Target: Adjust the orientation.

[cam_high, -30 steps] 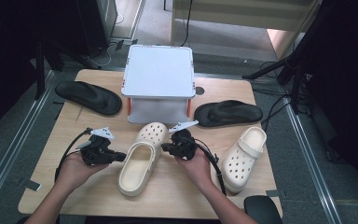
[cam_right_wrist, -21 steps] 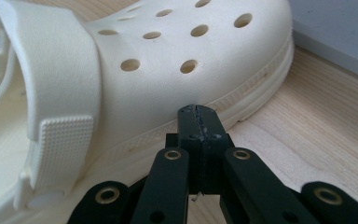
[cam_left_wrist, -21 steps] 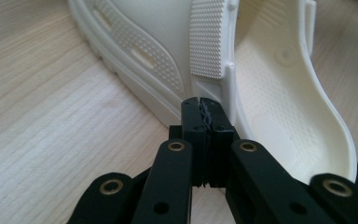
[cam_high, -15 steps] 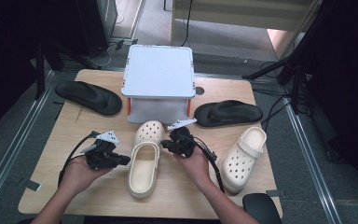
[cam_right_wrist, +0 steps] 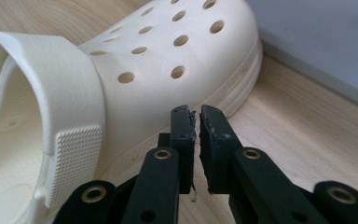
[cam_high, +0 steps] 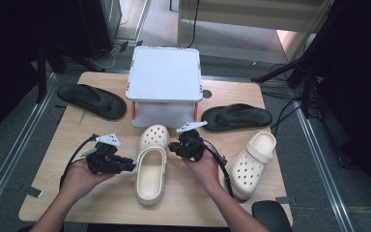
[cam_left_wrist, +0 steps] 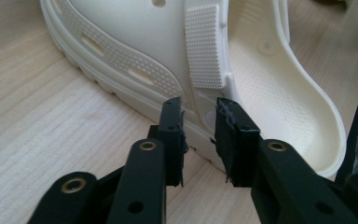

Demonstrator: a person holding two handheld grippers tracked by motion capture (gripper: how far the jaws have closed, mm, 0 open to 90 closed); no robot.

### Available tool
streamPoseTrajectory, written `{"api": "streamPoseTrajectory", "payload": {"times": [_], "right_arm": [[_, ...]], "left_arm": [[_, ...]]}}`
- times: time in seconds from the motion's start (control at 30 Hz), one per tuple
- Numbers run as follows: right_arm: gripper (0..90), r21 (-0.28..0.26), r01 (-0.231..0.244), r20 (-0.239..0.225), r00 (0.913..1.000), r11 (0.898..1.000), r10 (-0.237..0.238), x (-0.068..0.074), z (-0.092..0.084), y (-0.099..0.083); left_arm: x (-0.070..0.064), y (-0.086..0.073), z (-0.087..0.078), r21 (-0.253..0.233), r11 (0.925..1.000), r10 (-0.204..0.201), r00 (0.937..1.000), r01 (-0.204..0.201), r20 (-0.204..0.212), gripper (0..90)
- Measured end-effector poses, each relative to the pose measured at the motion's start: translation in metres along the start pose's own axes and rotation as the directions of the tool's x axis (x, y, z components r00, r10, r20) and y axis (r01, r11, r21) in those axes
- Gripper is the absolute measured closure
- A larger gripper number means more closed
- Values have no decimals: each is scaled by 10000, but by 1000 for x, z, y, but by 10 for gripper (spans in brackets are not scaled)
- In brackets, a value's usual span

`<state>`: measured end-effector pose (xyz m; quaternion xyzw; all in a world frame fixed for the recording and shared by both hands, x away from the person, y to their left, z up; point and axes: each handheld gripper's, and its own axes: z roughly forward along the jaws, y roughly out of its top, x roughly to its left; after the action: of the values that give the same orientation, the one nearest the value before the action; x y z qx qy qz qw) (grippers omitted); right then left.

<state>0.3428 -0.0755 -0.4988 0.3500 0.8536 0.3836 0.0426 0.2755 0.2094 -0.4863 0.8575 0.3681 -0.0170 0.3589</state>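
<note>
Clog (cam_high: pixel 151 166) in cream foam lies between our two grippers, near the middle of the table (cam_high: pixel 77 203) and a little toward its near edge. Its long axis runs from near edge to far edge, only slightly off square: the rounded toe points to the far edge and stops just short of the white box (cam_high: pixel 164 82), while the open heel faces us. It rests sole down. We see round vent holes over the toe cap, a ribbed band along the sole's side with narrow slots in it, a strap swung forward over the instep with a finely dotted patch at each end, and a smooth hollow footbed.

Our left gripper (cam_left_wrist: pixel 198 122) sits at the clog's left flank, by the strap's pivot. Its jaws have just been opening and now stand apart with a clear gap; the clog's side wall lies just beyond the tips, and neither pad presses on it. Our right gripper (cam_right_wrist: pixel 195 116) sits at the right flank, near the toe end of the sole. Its jaws have just been parting as well, but only by a thin slit, and nothing is held between them; the sole's edge lies right at the tips.

A second cream clog (cam_high: pixel 252 162) lies near the table's right edge, tilted. One black sandal (cam_high: pixel 92 100) lies toward the far left corner, another (cam_high: pixel 236 116) right of the box.
</note>
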Motion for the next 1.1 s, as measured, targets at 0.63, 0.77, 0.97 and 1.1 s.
{"api": "streamPoseTrajectory", "payload": {"times": [0.63,0.77,0.97,1.1], "right_arm": [[559,-808,41,-619,9980,9967,-91,-4,-42,-14],[561,-940,-107,-696,9976,9955,41,-6,-54,-18],[581,-995,-193,-541,9984,9948,139,-10,-73,-24],[597,-1155,-293,-304,9992,9929,259,-13,-91,-30]], "left_arm": [[24,3,-12,-563,9983,-179,9956,127,-924,366],[28,6,-13,-577,9983,-176,9955,123,-936,366],[33,11,-15,-709,9973,-273,9952,206,-945,366],[36,15,-15,-798,9966,-264,9951,189,-951,366]]}}
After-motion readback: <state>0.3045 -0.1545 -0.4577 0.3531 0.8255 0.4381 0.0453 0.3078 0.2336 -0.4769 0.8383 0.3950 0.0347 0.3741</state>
